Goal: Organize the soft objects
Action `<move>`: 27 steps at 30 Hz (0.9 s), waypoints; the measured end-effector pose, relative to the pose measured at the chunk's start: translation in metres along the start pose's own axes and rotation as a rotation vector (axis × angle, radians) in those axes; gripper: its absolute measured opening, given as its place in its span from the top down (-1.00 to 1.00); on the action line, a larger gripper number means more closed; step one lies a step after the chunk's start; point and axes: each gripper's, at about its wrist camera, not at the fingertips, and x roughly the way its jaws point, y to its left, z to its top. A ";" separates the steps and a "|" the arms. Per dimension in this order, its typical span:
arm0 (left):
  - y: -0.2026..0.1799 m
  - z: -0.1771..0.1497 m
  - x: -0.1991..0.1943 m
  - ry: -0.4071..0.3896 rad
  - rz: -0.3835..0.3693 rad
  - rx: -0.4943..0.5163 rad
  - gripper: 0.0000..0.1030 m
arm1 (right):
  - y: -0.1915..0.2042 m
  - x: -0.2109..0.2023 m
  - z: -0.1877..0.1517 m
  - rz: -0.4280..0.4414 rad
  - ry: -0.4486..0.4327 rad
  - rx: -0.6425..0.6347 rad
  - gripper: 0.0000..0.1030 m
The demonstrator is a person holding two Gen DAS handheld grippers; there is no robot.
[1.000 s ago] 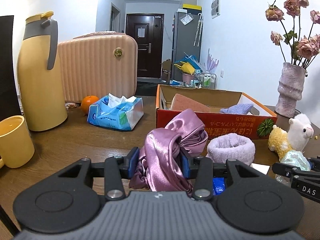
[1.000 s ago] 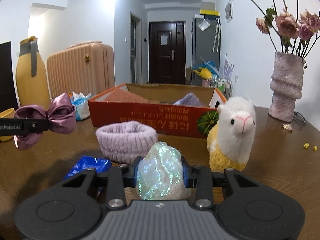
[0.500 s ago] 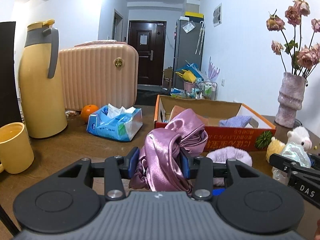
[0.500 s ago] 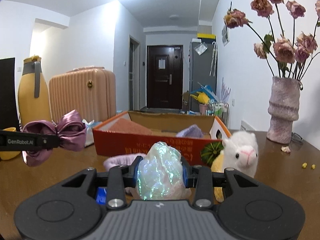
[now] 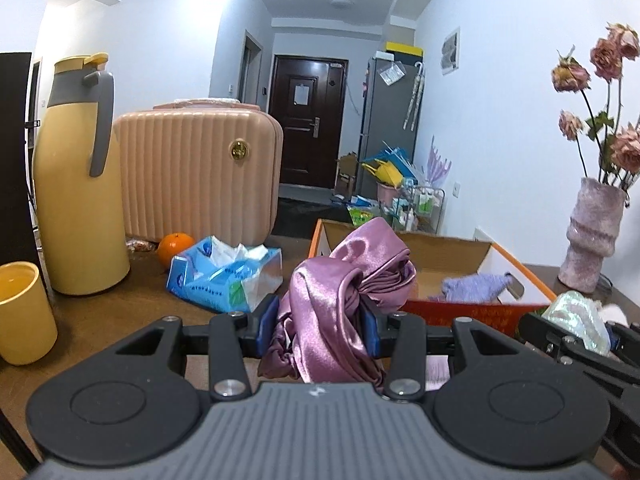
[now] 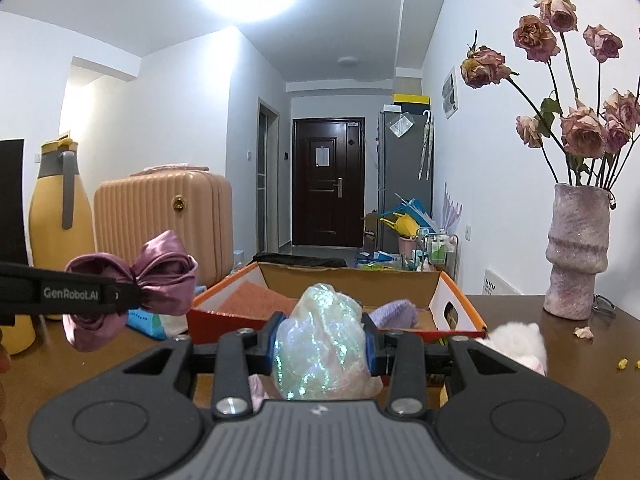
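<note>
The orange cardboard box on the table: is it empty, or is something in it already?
Not empty: the orange cardboard box holds a lavender cloth and a reddish-brown mat.

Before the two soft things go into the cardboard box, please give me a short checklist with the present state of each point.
1. Left tongs grip the purple satin scrunchie: ok, pads press both sides.
2. Right tongs grip the iridescent scrunchie: ok, squeezed between the pads.
3. Both items lifted clear of the table: ok, the purple one hangs free in the right wrist view.
4. Cardboard box open with room: ok, bare floor beside the lilac cloth and orange cloth.
5. Tongs over the box: not ok, both are short of its front wall.
6. White plush toy out of the path: cannot tell.
</note>
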 end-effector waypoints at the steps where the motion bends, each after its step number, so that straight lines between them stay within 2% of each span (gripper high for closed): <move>1: 0.000 0.002 0.002 -0.004 0.002 -0.005 0.16 | 0.000 0.003 0.001 -0.001 -0.002 0.003 0.29; 10: -0.002 0.014 0.023 -0.024 0.022 -0.024 0.16 | -0.005 0.028 0.012 -0.022 -0.034 0.023 0.29; 27: -0.017 0.031 0.057 -0.044 0.021 -0.041 0.16 | -0.013 0.069 0.023 -0.042 -0.031 0.035 0.29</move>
